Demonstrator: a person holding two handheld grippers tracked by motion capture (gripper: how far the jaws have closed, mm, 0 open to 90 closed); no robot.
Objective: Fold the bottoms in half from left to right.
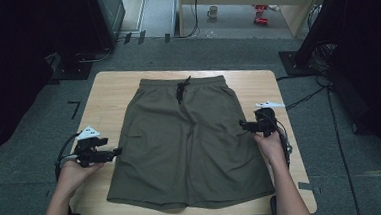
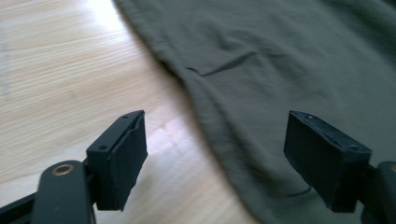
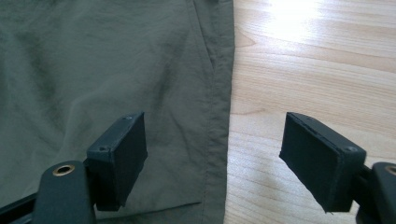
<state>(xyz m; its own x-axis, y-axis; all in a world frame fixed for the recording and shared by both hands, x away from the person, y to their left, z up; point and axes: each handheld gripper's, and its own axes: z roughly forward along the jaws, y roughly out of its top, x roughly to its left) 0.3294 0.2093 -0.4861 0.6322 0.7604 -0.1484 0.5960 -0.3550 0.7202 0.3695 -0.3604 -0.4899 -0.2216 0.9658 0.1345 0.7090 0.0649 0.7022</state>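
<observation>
Left gripper: jaws spread wide, holding nothing; poised just beside the shorts' left side seam, about mid-leg. In the left gripper view one jaw sits over bare table, the other over cloth, so the edge lies between them.
Shorts: olive, spread flat on the table, waistband and black drawstring at the far end, both leg hems toward the person. No fold in them yet; only a small crease near the left edge.
Right gripper: jaws likewise apart, empty; just at the shorts' right side seam, roughly level with the left one. In the right gripper view the seam runs between the jaws, one over cloth, one over wood.
Done: shorts laid out and smoothed; both grippers lined up at opposite edges.
Left: by my reading, all the handling proper — closing on each edge, lifting, folding. Nothing grasped so far.
Stage: start, pre-grasp.
</observation>
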